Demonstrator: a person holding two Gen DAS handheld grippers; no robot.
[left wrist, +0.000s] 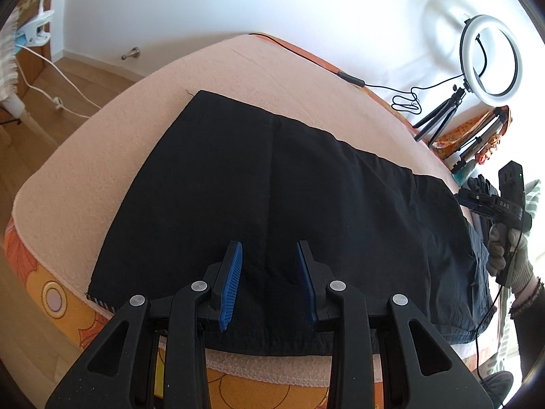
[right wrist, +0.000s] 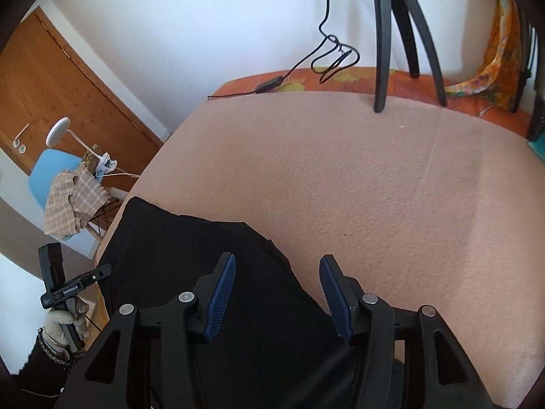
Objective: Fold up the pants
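Black pants (left wrist: 272, 197) lie flat across a pink blanket (left wrist: 238, 68) on the bed. My left gripper (left wrist: 270, 259) is open, its blue pads hovering over the near edge of the pants. The right gripper's body (left wrist: 500, 204) shows at the right edge of the left wrist view, held in a gloved hand. In the right wrist view my right gripper (right wrist: 277, 272) is open above the pants (right wrist: 204, 238), at their far edge where they meet the blanket (right wrist: 374, 187). The left gripper's handle (right wrist: 64, 289) shows at the left.
A ring light on a tripod (left wrist: 490, 61) stands at the bed's far right, its legs (right wrist: 381, 51) on the blanket. A black cable (left wrist: 354, 81) runs along the far edge. A chair with a checked cloth (right wrist: 68, 197) and a wooden door (right wrist: 68, 85) are left.
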